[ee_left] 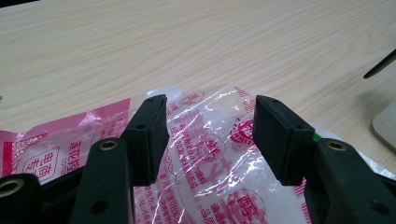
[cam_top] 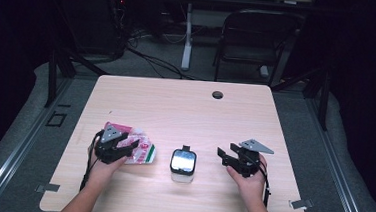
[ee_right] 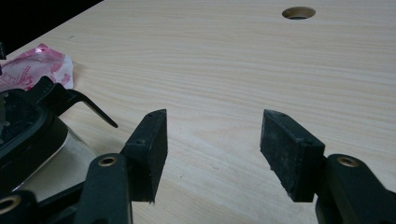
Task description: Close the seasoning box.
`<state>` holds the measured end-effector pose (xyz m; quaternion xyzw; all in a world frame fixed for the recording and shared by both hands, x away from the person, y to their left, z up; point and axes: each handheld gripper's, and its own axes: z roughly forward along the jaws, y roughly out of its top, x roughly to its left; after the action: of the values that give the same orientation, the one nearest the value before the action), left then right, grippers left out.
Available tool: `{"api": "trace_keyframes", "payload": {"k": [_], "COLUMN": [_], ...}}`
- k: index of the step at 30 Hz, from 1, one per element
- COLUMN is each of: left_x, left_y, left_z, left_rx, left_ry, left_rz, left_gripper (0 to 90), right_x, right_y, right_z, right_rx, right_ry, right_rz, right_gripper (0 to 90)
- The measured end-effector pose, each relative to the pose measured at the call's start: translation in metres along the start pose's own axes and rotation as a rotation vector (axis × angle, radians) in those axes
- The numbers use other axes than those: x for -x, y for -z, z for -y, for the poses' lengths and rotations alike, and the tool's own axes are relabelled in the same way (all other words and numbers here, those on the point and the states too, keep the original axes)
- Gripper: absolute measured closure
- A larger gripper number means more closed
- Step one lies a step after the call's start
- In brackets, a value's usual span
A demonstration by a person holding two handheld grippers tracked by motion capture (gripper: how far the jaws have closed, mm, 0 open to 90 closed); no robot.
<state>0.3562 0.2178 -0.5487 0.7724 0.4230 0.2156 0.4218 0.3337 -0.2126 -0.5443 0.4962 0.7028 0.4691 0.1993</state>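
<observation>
Left tongs (cam_top: 132, 145) sit at the left of the counter (cam_top: 186, 106), over the bag (cam_top: 140, 153), a clear wrapper with pink print lying flat. In my left gripper view the tongs (ee_left: 211, 140) are spread apart with the bag (ee_left: 210, 154) under and between them; pads not pressing on it, so released, nothing gripped. Can't tell if the tips touch the film.

Middle: a jar (cam_top: 183, 165) with a black lid and a latch, standing upright just right of the bag, apart from both tongs. Right gripper view catches its lid (ee_right: 28, 126) at the left edge, latch sticking out toward the gap, and the bag (ee_right: 35, 65) behind it.

Right tongs (cam_top: 225, 156) are right of the jar, pointing left toward it, near but not touching. In the right gripper view the tongs (ee_right: 212, 149) are wide apart over bare wood, released, nothing between them.

Cable hole (cam_top: 218, 94) at the far edge of the counter
</observation>
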Motion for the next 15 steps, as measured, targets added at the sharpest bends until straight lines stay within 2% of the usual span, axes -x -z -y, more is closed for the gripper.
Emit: {"api": "trace_keyframes", "payload": {"k": [15], "left_x": [0.0002], "left_y": [-0.0014], "left_z": [0.0005], "left_rx": [-0.011], "left_ry": [-0.001], "left_rz": [-0.003], "left_gripper": [45.4], "right_x": [-0.0010], "right_y": [0.0000], "right_z": [0.0002], "right_rx": [0.001], "right_ry": [-0.002], "right_rz": [-0.001], "right_gripper": [41.1]}}
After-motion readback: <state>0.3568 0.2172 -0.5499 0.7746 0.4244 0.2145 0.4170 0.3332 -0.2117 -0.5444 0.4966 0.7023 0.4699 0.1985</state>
